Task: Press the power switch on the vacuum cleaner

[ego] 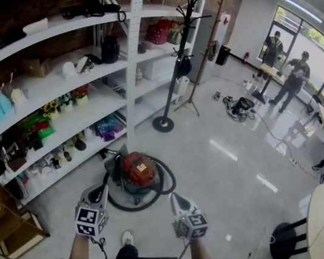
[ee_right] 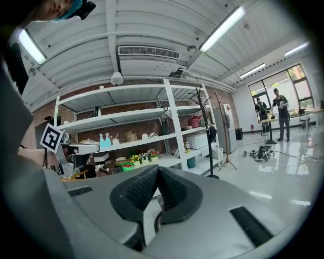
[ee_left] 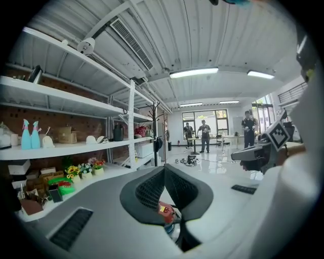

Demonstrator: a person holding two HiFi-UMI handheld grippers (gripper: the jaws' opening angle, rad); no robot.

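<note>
The vacuum cleaner (ego: 138, 170) is a red canister with a black hose looped round it, standing on the pale floor in front of the shelves. My left gripper (ego: 102, 194) hovers just left of it and nearer to me, jaws shut on nothing. Through the small gap under its closed pads, the left gripper view (ee_left: 164, 171) shows a bit of the red vacuum cleaner (ee_left: 165, 212). My right gripper (ego: 175, 199) hangs to the right of the canister and nearer to me, also shut and empty, and its pads meet in the right gripper view (ee_right: 158, 172). No power switch can be made out.
White shelving (ego: 50, 83) full of small goods runs along the left. A coat rack (ego: 171, 93) stands behind the vacuum. A wooden crate (ego: 5, 219) sits at the left, and a round table (ego: 322, 222) with a stool at the lower right. People (ego: 294, 76) stand far right.
</note>
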